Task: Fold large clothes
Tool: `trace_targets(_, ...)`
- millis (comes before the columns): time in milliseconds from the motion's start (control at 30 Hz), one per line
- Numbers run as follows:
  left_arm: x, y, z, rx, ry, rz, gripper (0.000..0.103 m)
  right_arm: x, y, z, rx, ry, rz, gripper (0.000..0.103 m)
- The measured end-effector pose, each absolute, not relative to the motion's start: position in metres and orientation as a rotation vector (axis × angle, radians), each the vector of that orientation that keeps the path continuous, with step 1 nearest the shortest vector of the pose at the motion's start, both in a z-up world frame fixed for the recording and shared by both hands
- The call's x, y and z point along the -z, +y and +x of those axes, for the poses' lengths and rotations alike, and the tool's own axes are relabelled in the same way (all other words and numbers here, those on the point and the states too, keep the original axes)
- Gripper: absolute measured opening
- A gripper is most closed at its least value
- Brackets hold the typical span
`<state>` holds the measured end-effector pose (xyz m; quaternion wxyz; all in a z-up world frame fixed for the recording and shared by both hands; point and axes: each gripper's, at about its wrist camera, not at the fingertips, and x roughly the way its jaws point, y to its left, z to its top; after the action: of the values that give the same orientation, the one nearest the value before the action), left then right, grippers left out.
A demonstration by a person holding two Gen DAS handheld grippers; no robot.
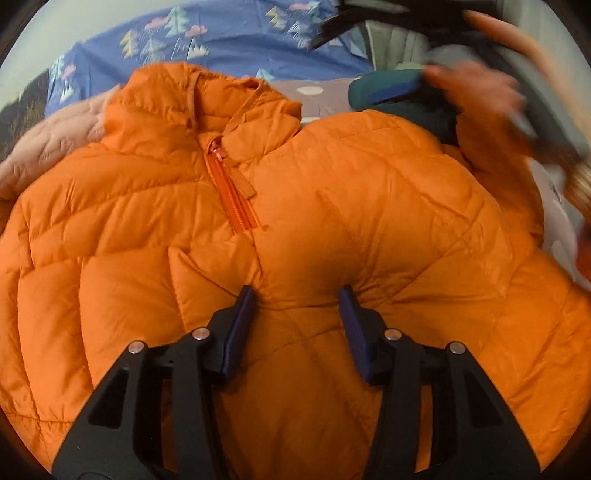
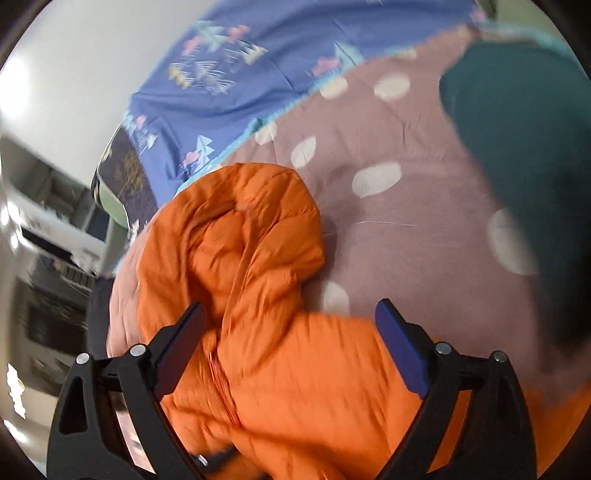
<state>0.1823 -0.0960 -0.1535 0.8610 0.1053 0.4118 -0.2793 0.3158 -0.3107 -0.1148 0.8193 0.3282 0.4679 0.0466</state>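
An orange puffer jacket (image 1: pixel 332 206) lies front-up on the bed, zipper (image 1: pixel 232 192) closed to the collar, hood at the far end. My left gripper (image 1: pixel 297 295) is pressed into the jacket's lower front, its blue pads (image 1: pixel 240 328) apart with a bulge of fabric between them. In the right wrist view the jacket (image 2: pixel 280 387) and its hood (image 2: pixel 243 221) lie below my right gripper (image 2: pixel 291 314), which is open and empty above the collar area. The person's hand with the right gripper (image 1: pixel 480 92) shows blurred at the upper right of the left wrist view.
The bed has a mauve cover with white dots (image 2: pixel 388 155) and a blue tree-print sheet (image 1: pixel 207 33) beyond it. A dark teal garment (image 2: pixel 524 122) lies at the right. A pink quilted item (image 1: pixel 48 140) lies left of the hood. Furniture (image 2: pixel 48 236) stands off the bed's left side.
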Motion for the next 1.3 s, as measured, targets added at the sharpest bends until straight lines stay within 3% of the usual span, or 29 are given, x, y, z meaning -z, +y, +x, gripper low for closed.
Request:
trace_targets(200, 0.153, -0.095, 0.177, 0.596, 0.844, 0.204, 0.05, 0.148, -0.325, 0.381, -0.1, 1.046, 0.824, 0.093)
trace_targets(400, 0.154, -0.093, 0.178, 0.605, 0.841, 0.187, 0.051, 0.166, -0.305, 0.435, -0.198, 1.1, 0.724, 0.092)
trace_targets(433, 0.154, -0.092, 0.179, 0.608, 0.841, 0.18, 0.051, 0.166, -0.302, 0.438, -0.218, 1.086, 0.728, 0.072)
trace_targets(467, 0.153, -0.091, 0.178, 0.611, 0.841, 0.174, 0.051, 0.165, -0.299, 0.44, -0.235, 1.063, 0.725, 0.028)
trace_targets(533, 0.153, -0.089, 0.177, 0.616, 0.842, 0.161, 0.051, 0.144, -0.288, 0.434, -0.305, 0.991, 0.708, 0.006)
trace_targets(667, 0.138, -0.069, 0.177, 0.612, 0.827, 0.074, 0.05, 0.087, -0.276, 0.395, -0.407, 0.848, 0.61, 0.003)
trace_targets(800, 0.089, -0.018, 0.178, 0.506, 0.724, -0.016, 0.052, 0.02, -0.252, 0.314, -0.523, 0.709, 0.374, 0.002)
trace_targets(900, 0.053, 0.026, 0.182, 0.399, 0.628, -0.041, 0.061, -0.005, -0.222, 0.239, -0.597, 0.665, 0.129, 0.002)
trace_targets(1100, 0.018, 0.081, 0.191, 0.282, 0.559, -0.112, 0.065, 0.029, -0.175, 0.117, -0.601, 0.722, -0.202, 0.002)
trace_targets(1300, 0.013, 0.076, 0.178, 0.308, 0.557, -0.117, 0.068, 0.082, -0.174, 0.066, -0.408, 0.814, -0.391, 0.002)
